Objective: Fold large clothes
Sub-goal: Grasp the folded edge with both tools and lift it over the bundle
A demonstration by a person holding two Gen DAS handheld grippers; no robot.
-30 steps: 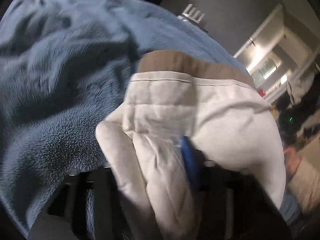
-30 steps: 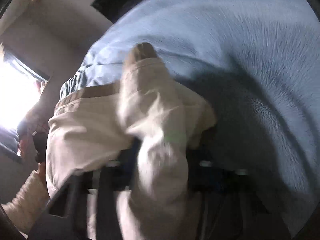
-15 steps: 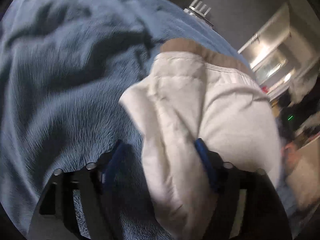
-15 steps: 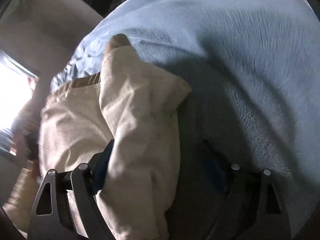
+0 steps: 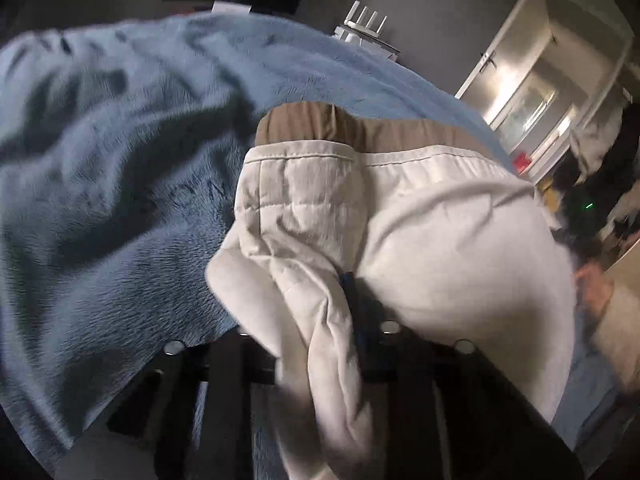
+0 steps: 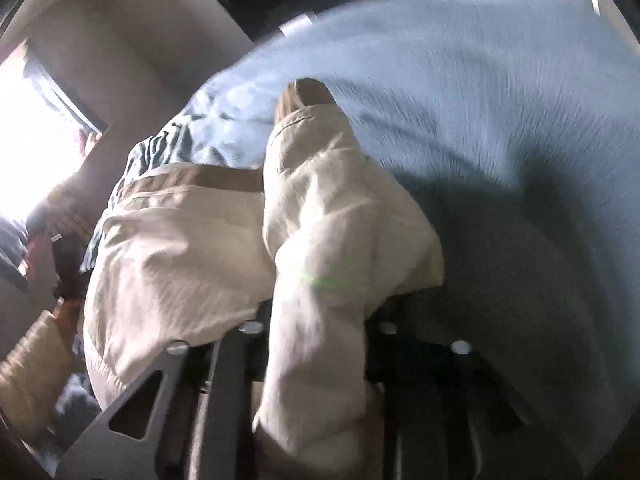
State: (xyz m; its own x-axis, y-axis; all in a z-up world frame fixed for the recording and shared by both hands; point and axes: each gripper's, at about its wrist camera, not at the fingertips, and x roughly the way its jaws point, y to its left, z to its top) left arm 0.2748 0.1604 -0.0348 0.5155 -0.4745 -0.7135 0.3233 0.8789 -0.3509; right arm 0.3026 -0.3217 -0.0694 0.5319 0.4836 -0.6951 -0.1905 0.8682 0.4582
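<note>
- Half a second ago both pairs of jaws stood wide around the cloth; now both are closing again and cloth is bunched between them.
- Left wrist view: the left gripper [image 5: 320, 312] is narrow and pinches a thick fold of the cream cotton trousers with a tan waistband [image 5: 420, 216]. The trousers lie on the fluffy blue blanket [image 5: 100, 184], with the waistband at the far side. A white rack with prongs [image 5: 366, 26] stands behind the blanket.
- Right wrist view: the right gripper [image 6: 316, 320] is also narrow and holds another bunch of the same trousers [image 6: 168, 264]. The picture is blurred, so the pads are not visible.
- Risk, in my judgement: each grip takes a thick, uneven bunch, so some layers can slip out during lifting and the fold becomes crooked. The soft blanket can also be caught and pulled together with the cloth.
</note>
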